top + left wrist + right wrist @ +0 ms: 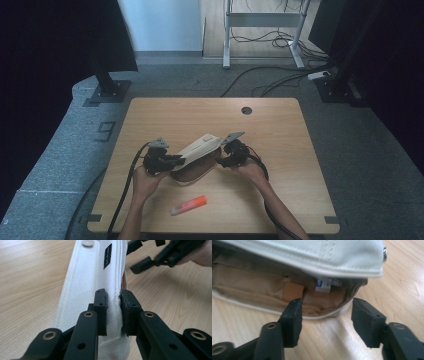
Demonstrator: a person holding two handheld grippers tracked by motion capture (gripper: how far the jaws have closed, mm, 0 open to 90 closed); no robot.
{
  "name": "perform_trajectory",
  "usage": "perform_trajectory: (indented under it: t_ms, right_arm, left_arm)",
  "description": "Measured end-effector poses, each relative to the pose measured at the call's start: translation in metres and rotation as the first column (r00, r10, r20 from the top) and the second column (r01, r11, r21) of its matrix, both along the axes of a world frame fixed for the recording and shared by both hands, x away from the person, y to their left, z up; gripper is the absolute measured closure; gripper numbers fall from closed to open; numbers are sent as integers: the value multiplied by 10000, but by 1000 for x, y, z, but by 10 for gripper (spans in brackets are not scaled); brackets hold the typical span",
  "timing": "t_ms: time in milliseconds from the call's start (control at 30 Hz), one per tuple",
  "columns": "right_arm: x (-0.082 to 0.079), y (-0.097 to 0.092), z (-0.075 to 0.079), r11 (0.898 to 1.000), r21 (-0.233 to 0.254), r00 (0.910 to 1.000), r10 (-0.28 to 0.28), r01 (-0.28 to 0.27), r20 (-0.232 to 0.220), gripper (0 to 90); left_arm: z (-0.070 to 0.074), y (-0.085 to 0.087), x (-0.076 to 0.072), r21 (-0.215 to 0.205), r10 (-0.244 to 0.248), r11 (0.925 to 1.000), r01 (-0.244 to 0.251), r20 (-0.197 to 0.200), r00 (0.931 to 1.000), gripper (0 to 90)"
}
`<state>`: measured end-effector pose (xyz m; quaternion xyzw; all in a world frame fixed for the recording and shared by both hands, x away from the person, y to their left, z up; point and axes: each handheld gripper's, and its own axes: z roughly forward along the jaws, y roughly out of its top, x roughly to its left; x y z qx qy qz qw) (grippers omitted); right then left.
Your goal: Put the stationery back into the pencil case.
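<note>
A cream-white fabric pouch [199,146] with a tan lining lies mid-table, its upper flap lifted so the mouth gapes. My left gripper [177,161] is shut on the flap's stitched edge; in the left gripper view its pads [101,302] pinch the white cloth [87,277]. At the pouch's other end my right gripper [223,152] stands open. In the right gripper view its jaws [325,307] are spread just before the pouch's rounded end [324,255], and nothing is pressed between them. Inside I see the tan lining [249,287], a brown tab [293,291] and a small white label [323,285].
An orange-and-white stick [189,205] lies near the front edge of the wooden table [280,140]. A round cable hole [246,110] sits at the back. Beyond the table are a desk frame [227,35], floor cables and dark stands on both sides.
</note>
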<state>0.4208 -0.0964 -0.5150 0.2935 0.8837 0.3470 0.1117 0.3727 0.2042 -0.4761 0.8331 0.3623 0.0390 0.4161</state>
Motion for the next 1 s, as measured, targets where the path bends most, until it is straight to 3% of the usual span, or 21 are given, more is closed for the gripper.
perform_trajectory:
  t_ms: [267,600,1000]
  right_arm:
    - [-19,-8,0,9989,294,9994,355,-355,16,280]
    - [-44,2,-2,9932,333,9938,1113,-1114,34,270]
    - [-75,22,-4,9757,454,9766,2148,-2143,-51,265]
  left_arm:
    - [0,0,0,22,23,10000,-23,4,10000,764]
    - [0,0,-1,80,8,10000,-8,35,10000,763]
    - [1,0,-1,142,-27,9999,27,54,10000,761]
